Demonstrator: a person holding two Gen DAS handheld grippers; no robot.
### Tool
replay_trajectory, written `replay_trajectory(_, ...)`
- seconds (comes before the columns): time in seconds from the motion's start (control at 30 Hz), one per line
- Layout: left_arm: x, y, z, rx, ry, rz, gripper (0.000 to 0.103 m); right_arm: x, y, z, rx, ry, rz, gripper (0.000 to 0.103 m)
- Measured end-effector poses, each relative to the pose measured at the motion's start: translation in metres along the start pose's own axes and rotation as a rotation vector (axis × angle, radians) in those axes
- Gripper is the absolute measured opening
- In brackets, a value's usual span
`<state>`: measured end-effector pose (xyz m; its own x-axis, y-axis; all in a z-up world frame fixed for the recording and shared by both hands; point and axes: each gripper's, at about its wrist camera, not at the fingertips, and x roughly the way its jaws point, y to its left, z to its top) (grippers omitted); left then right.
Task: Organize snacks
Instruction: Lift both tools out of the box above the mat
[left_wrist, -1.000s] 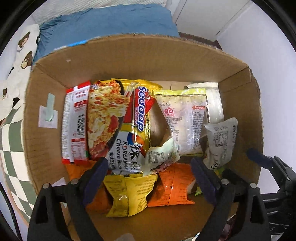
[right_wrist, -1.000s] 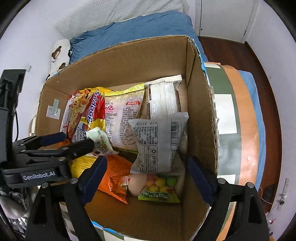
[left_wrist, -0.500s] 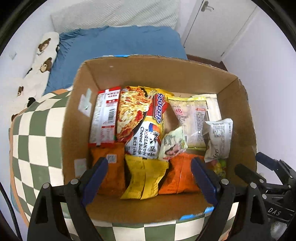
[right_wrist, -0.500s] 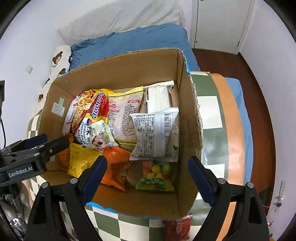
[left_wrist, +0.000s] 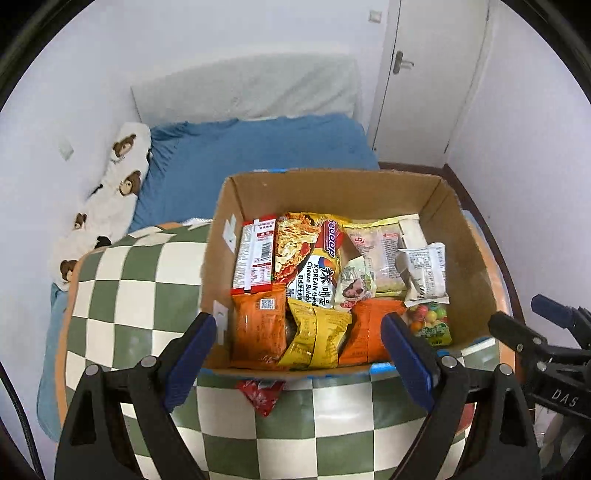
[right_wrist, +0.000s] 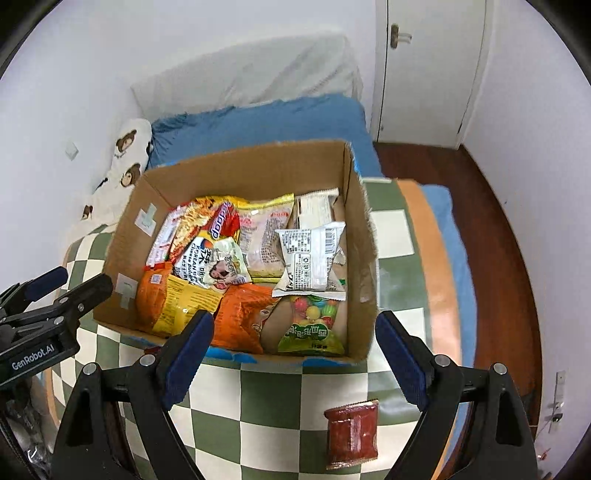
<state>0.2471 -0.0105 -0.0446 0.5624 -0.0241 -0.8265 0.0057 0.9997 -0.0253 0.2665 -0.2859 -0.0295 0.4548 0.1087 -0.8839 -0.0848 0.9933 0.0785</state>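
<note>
A cardboard box (left_wrist: 469, 254) (right_wrist: 364, 295) stands on a green-and-cream checkered table and holds several snack packets: a Sedaap noodle pack (left_wrist: 314, 258), orange bags (left_wrist: 258, 332), a yellow bag (left_wrist: 314, 339), a white packet (left_wrist: 424, 275) and a candy bag (right_wrist: 310, 328). A dark red packet (right_wrist: 352, 435) lies on the table in front of the box; a red packet (left_wrist: 262, 395) lies at the box's near edge. My left gripper (left_wrist: 295, 358) and right gripper (right_wrist: 291, 358) are both open and empty, above the table in front of the box.
The checkered table (left_wrist: 122, 295) drops off at its rounded edges. A bed with a blue sheet (left_wrist: 258, 151) and a bear-print pillow (left_wrist: 110, 184) lies behind the box. A white door (right_wrist: 424, 66) and wooden floor (right_wrist: 491, 229) are at the right.
Both grippers have pulled up and back from inside the box to in front of it. The snacks in the box have not moved. The red packets on the table came into view.
</note>
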Motion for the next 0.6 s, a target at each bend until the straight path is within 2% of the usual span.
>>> replay_trajectory(0.37,-0.06,0.003,-0.025,-0.008,-0.11,0.002,0.091,-0.062,0.011,-0.031,0.004,-0.117,0.022,0.091)
replay_trajectory(0.6,-0.088,0.001,-0.038,-0.005,-0.175,0.015,0.091,-0.099,0.023,-0.048,-0.014,-0.218,0.001,0.091)
